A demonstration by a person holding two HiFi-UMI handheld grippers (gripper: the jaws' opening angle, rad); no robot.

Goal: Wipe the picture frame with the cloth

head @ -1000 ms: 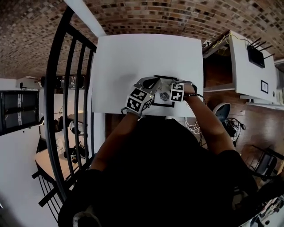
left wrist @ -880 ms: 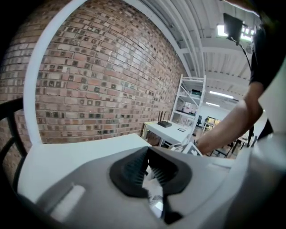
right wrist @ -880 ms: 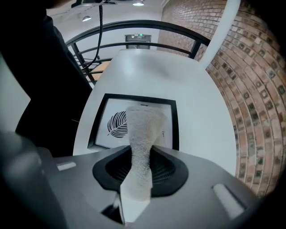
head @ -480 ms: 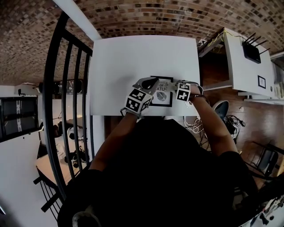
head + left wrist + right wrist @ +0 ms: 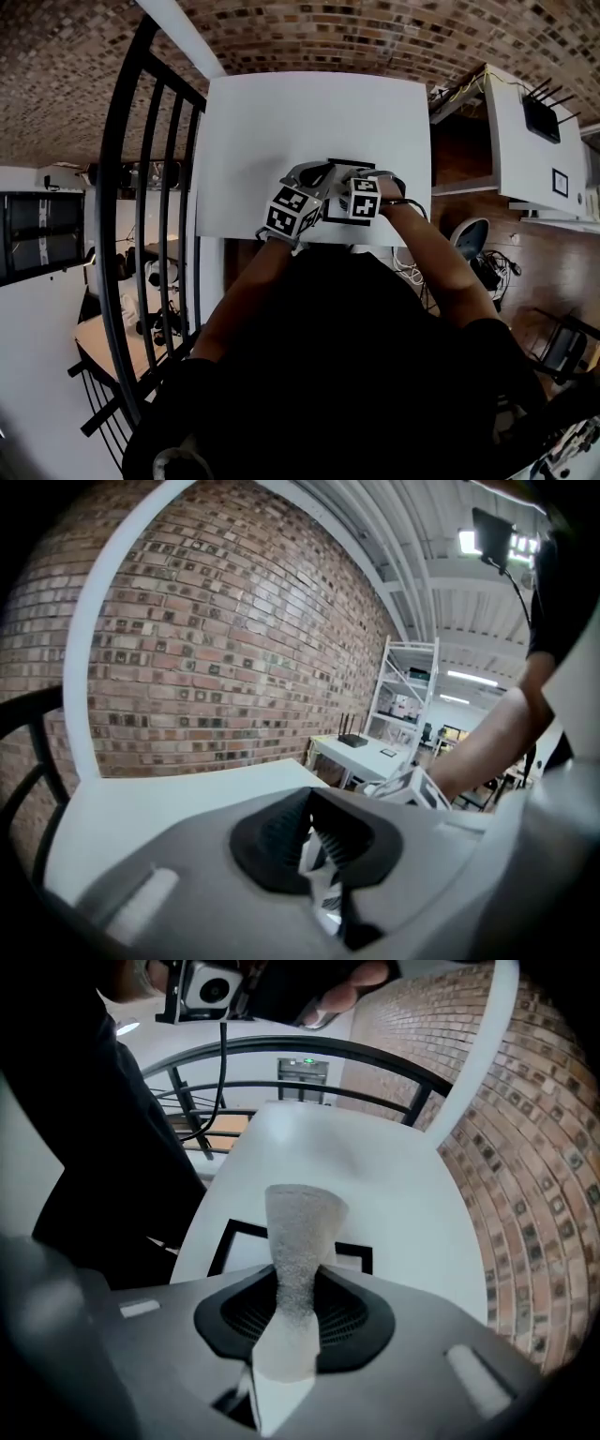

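Observation:
The black picture frame (image 5: pixel 352 163) lies near the front edge of the white table (image 5: pixel 309 112), mostly hidden under both grippers. My left gripper (image 5: pixel 323 174) is at the frame's left side; in the left gripper view its pads (image 5: pixel 281 841) are shut on a white printed edge of the frame (image 5: pixel 315 874). My right gripper (image 5: pixel 345 191) is over the middle of the frame. In the right gripper view it is shut on a grey cloth (image 5: pixel 300 1232), which sticks out past the jaws above the frame's black border (image 5: pixel 230 1235).
A black metal railing (image 5: pixel 141 187) runs along the table's left side. To the right stands a white desk (image 5: pixel 525 122) with a router, and a chair (image 5: pixel 469 234) sits below it. Brick paving lies beyond the table's far edge.
The right gripper with the cloth went right across the frame, then came back left over its middle. The left gripper has stayed in place.

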